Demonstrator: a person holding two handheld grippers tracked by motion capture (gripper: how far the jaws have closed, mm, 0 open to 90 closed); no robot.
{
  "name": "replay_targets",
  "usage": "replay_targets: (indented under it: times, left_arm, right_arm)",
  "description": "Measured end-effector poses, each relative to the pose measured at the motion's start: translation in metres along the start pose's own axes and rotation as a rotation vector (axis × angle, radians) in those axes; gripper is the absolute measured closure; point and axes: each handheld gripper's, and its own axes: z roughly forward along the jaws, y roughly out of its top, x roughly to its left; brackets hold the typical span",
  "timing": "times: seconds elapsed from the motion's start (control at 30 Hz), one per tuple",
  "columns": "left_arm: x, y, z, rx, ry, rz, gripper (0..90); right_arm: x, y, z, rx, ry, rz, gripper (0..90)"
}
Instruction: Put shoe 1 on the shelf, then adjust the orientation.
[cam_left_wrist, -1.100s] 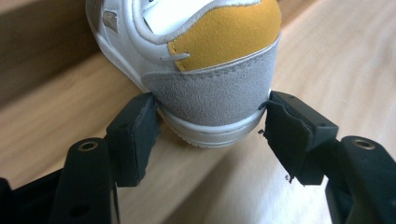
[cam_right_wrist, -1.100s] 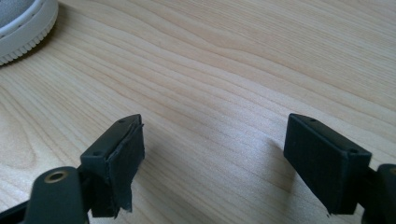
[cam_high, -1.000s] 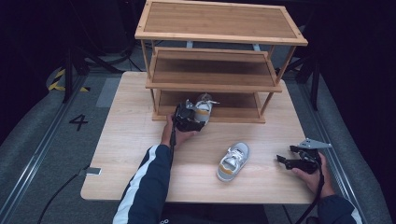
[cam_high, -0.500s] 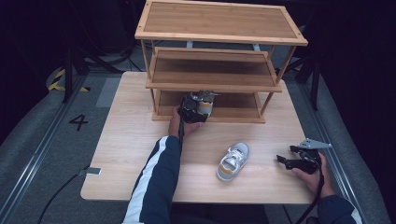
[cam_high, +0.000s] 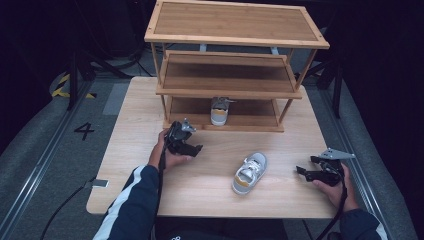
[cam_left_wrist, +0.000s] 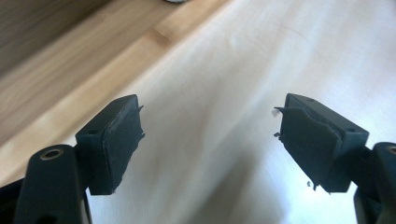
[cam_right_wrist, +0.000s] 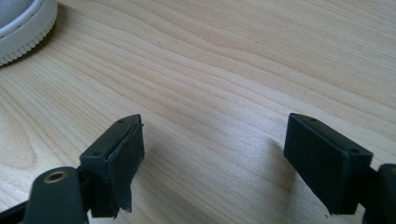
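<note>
Near the table's (cam_high: 150, 200) front edge lies the remaining shoe (cam_high: 249, 173), light, soft-sided, best pinched at its firmer heel collar. Left gripper (cam_high: 192, 148), jaws just opened wide, empty; right gripper (cam_high: 300, 172) wide, empty. Other shoe (cam_high: 219, 111) sits on the rack's (cam_high: 235, 38) bottom shelf.

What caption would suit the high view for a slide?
One small sneaker sits on the rack's bottom shelf; its mate waits on the table.

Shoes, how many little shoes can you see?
2. One shoe stands on the bottom shelf of the wooden rack. The other shoe lies on the table, between the two grippers. More could be hidden behind the shelves.
</note>
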Motion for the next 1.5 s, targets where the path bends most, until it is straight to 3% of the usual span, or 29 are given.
replay_targets:
  times: [0.2,0.33,0.4,0.6,0.83,0.97,1.13,1.27,1.5]
  left_arm:
    - [-0.011,-0.037,-0.032,0.02,-0.002,0.054,20.0]
    - [-0.017,-0.066,-0.052,0.03,-0.004,0.044,19.3]
    - [-0.017,-0.081,-0.061,0.019,-0.008,0.02,19.4]
    - [-0.016,-0.109,-0.073,0.027,-0.002,-0.001,19.7]
    - [-0.017,-0.126,-0.08,0.04,-0.025,0.003,20.2]
    - [-0.014,-0.133,-0.08,0.036,-0.045,-0.022,19.9]
    - [-0.014,-0.137,-0.079,0.005,-0.056,-0.048,18.7]
    - [-0.015,-0.141,-0.077,-0.031,-0.053,-0.051,15.9]
    - [-0.016,-0.142,-0.077,-0.031,-0.04,-0.063,15.4]
  right_arm:
    - [0.0,0.0,0.001,0.002,-0.001,-0.002,20.0]
    - [0.0,0.0,0.001,0.002,-0.001,-0.002,20.0]
    - [0.0,0.0,0.001,0.002,-0.001,-0.002,20.0]
    - [0.0,0.001,0.001,0.001,0.001,-0.002,19.7]
    - [0.0,0.001,0.001,0.002,-0.001,-0.004,19.8]
    - [0.002,0.001,0.0,0.001,-0.008,-0.022,21.4]
    - [0.008,0.005,-0.003,0.01,0.03,-0.038,25.9]
    - [0.023,0.015,-0.008,-0.014,0.08,-0.054,27.7]
    - [0.059,0.034,-0.018,-0.049,0.157,-0.152,31.1]
